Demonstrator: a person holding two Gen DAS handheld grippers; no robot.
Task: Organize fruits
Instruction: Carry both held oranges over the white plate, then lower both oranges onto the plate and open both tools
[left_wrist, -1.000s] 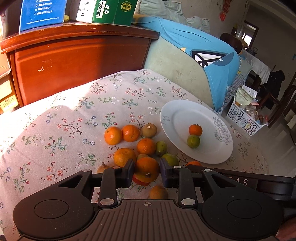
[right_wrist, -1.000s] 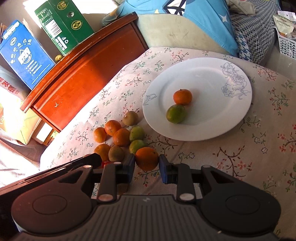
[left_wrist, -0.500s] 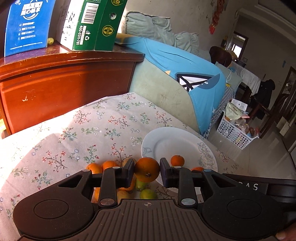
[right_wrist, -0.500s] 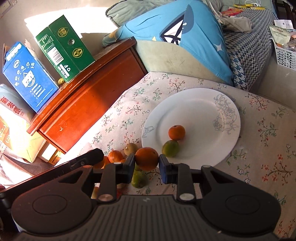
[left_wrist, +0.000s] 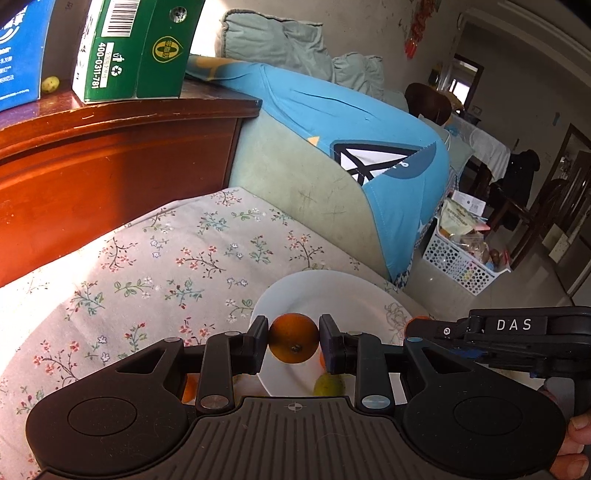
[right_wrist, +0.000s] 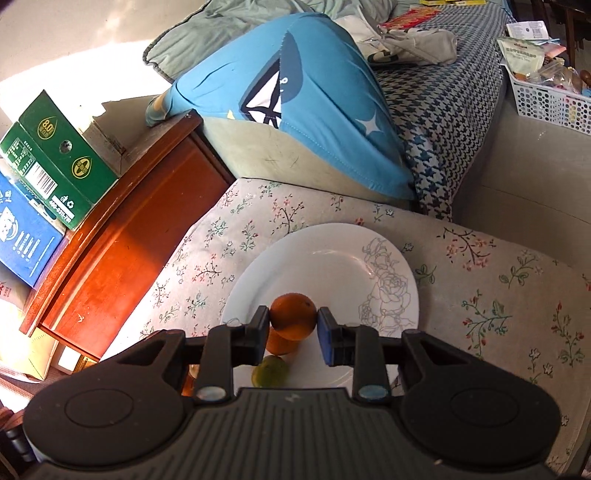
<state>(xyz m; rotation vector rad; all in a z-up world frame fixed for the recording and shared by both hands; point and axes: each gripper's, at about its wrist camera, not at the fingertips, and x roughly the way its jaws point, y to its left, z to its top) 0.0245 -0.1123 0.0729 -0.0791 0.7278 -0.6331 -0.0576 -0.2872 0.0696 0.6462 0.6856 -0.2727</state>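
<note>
each tool holds one orange above the white plate: left tool, right tool. an orange is round, firm and can roll, so squeeze its middle gently.

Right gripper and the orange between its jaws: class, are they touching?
Touching. The right wrist view shows the right gripper with both jaws pressed against the sides of the orange, no gap either side, above the white plate.

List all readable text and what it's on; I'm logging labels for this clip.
"DAS": on the right gripper.
"400-0311-781": on the green box.
"80": on the green box's top, right wrist view.
Blue box print, snack bags in the basket: too blurred to read.
</note>
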